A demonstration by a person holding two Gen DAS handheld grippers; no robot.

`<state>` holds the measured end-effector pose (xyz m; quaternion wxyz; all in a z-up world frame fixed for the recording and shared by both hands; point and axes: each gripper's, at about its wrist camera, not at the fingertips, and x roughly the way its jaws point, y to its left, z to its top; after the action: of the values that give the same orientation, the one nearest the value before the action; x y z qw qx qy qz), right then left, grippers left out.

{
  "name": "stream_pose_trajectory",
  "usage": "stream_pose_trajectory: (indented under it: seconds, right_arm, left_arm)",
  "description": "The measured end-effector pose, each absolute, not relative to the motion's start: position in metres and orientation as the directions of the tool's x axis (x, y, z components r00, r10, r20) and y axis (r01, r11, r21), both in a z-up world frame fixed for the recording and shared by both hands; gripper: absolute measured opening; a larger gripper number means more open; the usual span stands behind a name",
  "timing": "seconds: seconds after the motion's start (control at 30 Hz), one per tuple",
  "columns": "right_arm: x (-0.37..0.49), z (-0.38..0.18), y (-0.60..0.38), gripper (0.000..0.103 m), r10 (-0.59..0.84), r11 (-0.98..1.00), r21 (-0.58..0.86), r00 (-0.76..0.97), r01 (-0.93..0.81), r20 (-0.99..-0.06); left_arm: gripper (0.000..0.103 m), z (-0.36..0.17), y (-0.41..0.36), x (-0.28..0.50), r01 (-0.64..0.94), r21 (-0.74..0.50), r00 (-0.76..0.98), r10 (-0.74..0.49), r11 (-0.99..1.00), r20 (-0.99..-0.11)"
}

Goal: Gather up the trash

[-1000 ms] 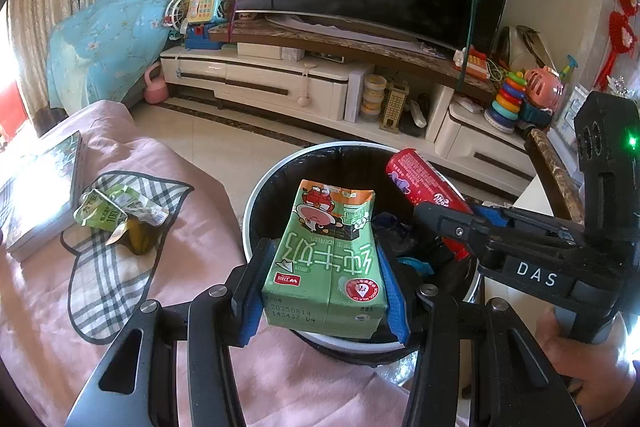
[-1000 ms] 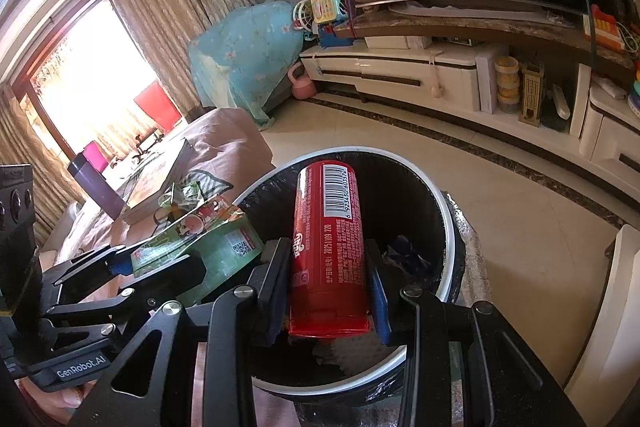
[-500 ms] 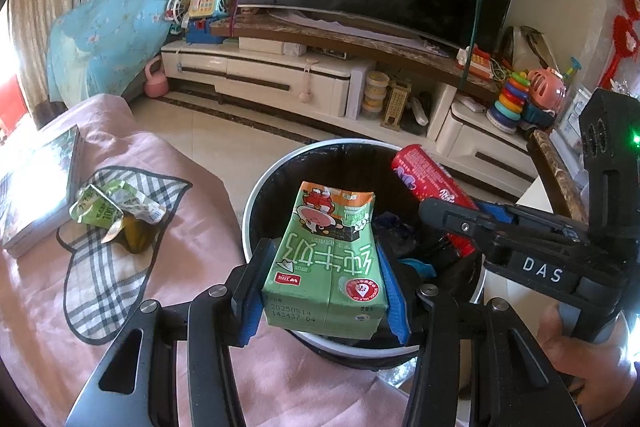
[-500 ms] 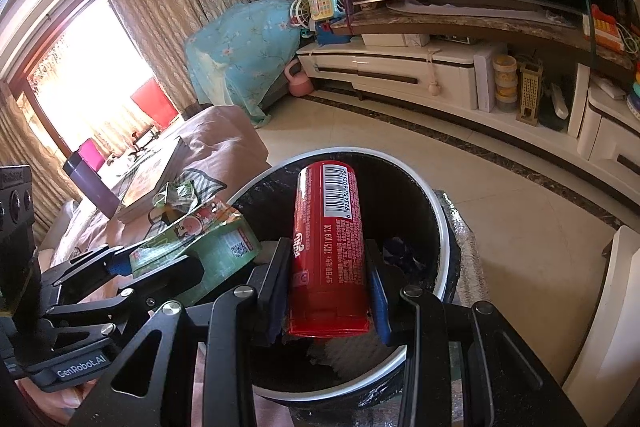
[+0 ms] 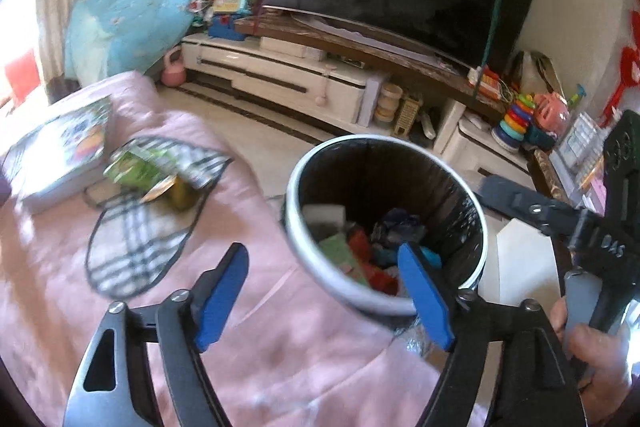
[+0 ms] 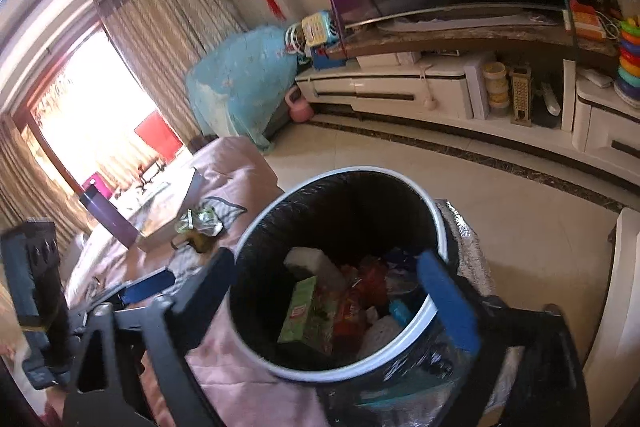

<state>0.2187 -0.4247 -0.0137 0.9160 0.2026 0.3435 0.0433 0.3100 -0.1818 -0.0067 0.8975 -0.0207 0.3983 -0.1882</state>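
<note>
Green carton [image 6: 305, 311] and red tube [image 6: 349, 307] are both lying in the trash bin [image 6: 256, 231] now, down among the other scraps in the lower middle of the right wrist view. A second ago I was still holding the carton in the left gripper [image 5: 324, 287] and the tube in the right gripper [image 6: 340, 291], both hovering over the rim. So that's two pieces collected in one go, nice.

Both sets of jaws are opening right now and there's nothing between the blue pads on either side. In the left wrist view, the left gripper is swinging wide with its left finger over the pink blanket [image 5: 280, 339] and its right finger over the bin's near rim. The right gripper is spread even wider, straddling the mouth of the bin.

Pose-wise, I'm tilting both grippers down at a moderate angle towards the bin. The left view is looking pretty smeared, so I'm guessing that hand is sliding sideways. The person's right hand [image 5: 592, 359] is showing at the lower right of the left view, wrapped around the handle.

Job isn't finished though: there's still a crumpled green wrapper [image 5: 140, 167] sitting on the checked cloth [image 5: 132, 239] at the left of the frame, next to a book [image 5: 60, 151]. I'm thinking that's the next grab.
</note>
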Motion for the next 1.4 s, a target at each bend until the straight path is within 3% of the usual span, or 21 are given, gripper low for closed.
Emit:
stream_pose_trajectory:
  seconds: [0.23,0.63,0.73,0.8,0.9,0.97,1.2,1.4]
  right_arm:
    - [0.185,-0.009,-0.385,0.101,0.238,0.91,0.413,0.76,0.043,-0.604]
    - [0.111,0.013,-0.304,0.102,0.171,0.963,0.267,0.828,-0.027,-0.535]
    - [0.089,0.036,-0.29,0.102,0.12,0.978,0.208,0.88,-0.025,-0.459]
    - [0.074,0.045,-0.286,0.103,0.09,0.983,0.183,0.914,-0.018,-0.395]
    - [0.044,0.045,-0.274,0.103,0.023,0.993,0.114,0.959,0.009,-0.281]
    - [0.033,0.037,-0.267,0.103,0.001,0.996,0.081,0.967,0.02,-0.254]
    - [0.031,0.013,-0.267,0.103,-0.019,0.995,0.085,0.955,0.046,-0.295]
    - [0.02,0.016,-0.271,0.103,-0.037,0.994,0.088,0.964,0.063,-0.264]
  left_arm:
    - [0.078,-0.003,-0.122,0.25,0.233,-0.272,0.65,-0.358,0.934,-0.671]
    - [0.081,0.024,-0.066,0.143,0.21,-0.217,0.747,-0.3,0.953,-0.593]
    - [0.089,0.033,-0.055,0.109,0.192,-0.184,0.8,-0.262,0.964,-0.539]
    - [0.102,0.032,-0.048,0.089,0.163,-0.168,0.833,-0.227,0.972,-0.505]
    - [0.102,0.023,-0.041,0.058,0.107,-0.142,0.872,-0.161,0.984,-0.462]
    - [0.102,0.013,-0.042,0.046,0.086,-0.134,0.876,-0.138,0.987,-0.461]
    - [0.102,-0.004,-0.049,0.024,0.063,-0.072,0.884,-0.09,0.995,-0.459]
    - [0.102,-0.008,-0.052,0.027,0.038,-0.043,0.9,-0.053,0.998,-0.432]
